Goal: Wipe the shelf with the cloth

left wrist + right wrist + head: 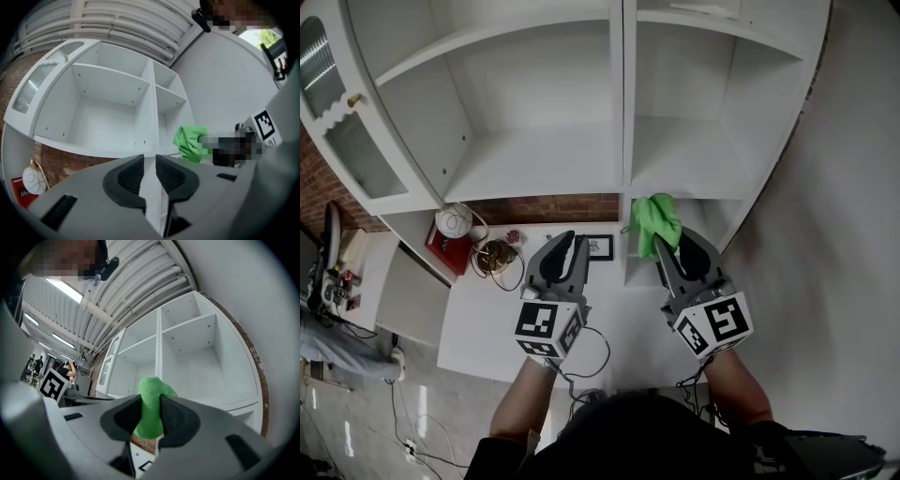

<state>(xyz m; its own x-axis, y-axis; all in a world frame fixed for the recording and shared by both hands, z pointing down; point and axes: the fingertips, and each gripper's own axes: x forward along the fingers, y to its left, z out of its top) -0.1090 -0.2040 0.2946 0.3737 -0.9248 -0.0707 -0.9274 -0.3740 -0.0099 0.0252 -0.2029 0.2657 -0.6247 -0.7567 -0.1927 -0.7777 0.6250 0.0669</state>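
Note:
A white shelf unit (pixel 623 112) with open compartments fills the far side of the head view; its boards (pixel 534 159) are bare. My right gripper (pixel 664 246) is shut on a bright green cloth (pixel 659 217), held just below the right compartment's lower board (pixel 694 164). In the right gripper view the cloth (pixel 152 413) bulges up between the jaws of my right gripper (pixel 151 401). My left gripper (pixel 572 240) hovers to the left of it, shut and holding nothing, its pads nearly touching in the left gripper view (pixel 150 164). The cloth (pixel 190 140) also shows there at the right.
The cabinet's glass door (pixel 342 112) stands open at the left. Below the shelves a white surface (pixel 487 319) carries a small picture frame (pixel 600 247), a gold wire ornament (pixel 495 255), a white round object (pixel 454 221) and a red book (pixel 446 251). A brick wall (pixel 553 206) lies behind.

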